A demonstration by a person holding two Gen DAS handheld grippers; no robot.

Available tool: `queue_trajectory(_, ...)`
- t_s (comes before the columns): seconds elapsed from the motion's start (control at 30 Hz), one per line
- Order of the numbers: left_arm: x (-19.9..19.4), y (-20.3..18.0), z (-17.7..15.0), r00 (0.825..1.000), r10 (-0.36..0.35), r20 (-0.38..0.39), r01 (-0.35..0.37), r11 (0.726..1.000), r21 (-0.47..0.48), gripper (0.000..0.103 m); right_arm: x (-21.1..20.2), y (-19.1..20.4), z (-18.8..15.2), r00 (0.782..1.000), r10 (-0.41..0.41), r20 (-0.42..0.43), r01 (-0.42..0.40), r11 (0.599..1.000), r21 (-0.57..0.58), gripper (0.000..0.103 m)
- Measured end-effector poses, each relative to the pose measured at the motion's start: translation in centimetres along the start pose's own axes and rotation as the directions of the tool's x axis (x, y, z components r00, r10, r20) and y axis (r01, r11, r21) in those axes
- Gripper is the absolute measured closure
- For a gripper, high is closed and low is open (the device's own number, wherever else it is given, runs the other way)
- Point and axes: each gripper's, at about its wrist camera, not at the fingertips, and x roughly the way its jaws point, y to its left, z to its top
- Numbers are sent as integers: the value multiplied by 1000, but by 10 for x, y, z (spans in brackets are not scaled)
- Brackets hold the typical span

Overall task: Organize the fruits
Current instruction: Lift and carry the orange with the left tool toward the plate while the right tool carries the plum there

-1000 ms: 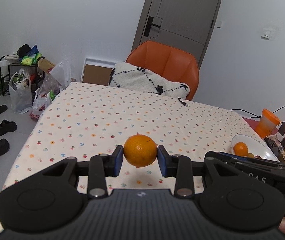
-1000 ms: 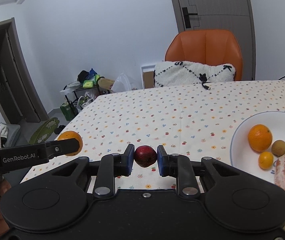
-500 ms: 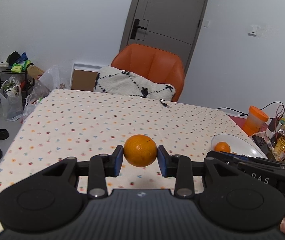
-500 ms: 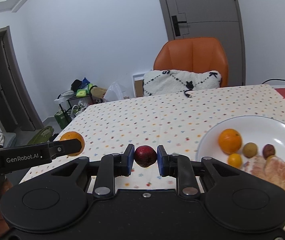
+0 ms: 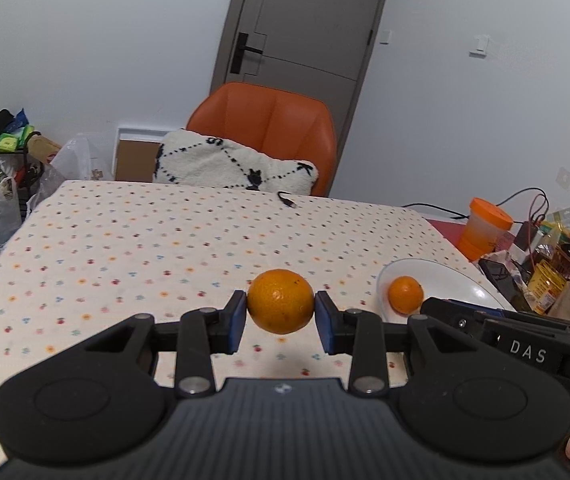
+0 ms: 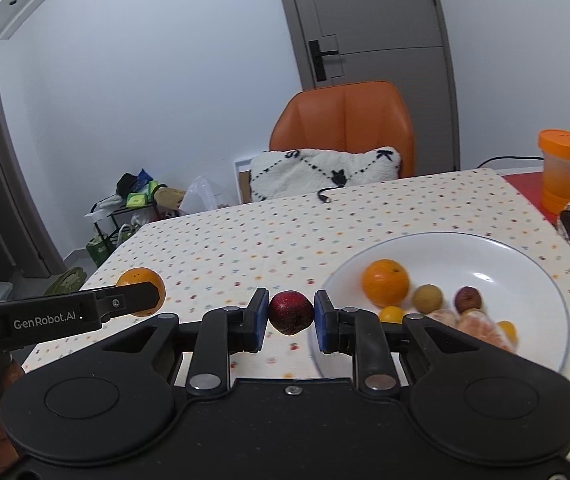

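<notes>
Orange fruit [image 5: 280, 301], a whole orange, sits clamped between the blue pads of the left gripper [image 5: 281, 316], held above the dotted tablecloth [image 5: 145, 240]. The right gripper [image 6: 290, 316] is closed on a dark red fruit [image 6: 290, 312], also off the table. At two o'clock from that red fruit, the white plate [image 6: 525, 264] holds another orange [image 6: 385, 282], small fruits and peeled segments.

Both grippers, left [image 5: 281, 316] and right [image 6: 290, 316], apparently level, jaws clamped.
</notes>
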Motion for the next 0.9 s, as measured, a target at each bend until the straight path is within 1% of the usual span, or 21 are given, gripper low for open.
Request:
queue_trajectory(0.5,27,-38,-3,999,-41,-31,42,998,36,68,-8,-51,-5,997,-71,12,70,995,66,80)
queue_trajectory(0.9,51,-73,-8,994,-91,-67,96,993,73,68,-15,-99,-8,988,-153,25,149,981,127,80)
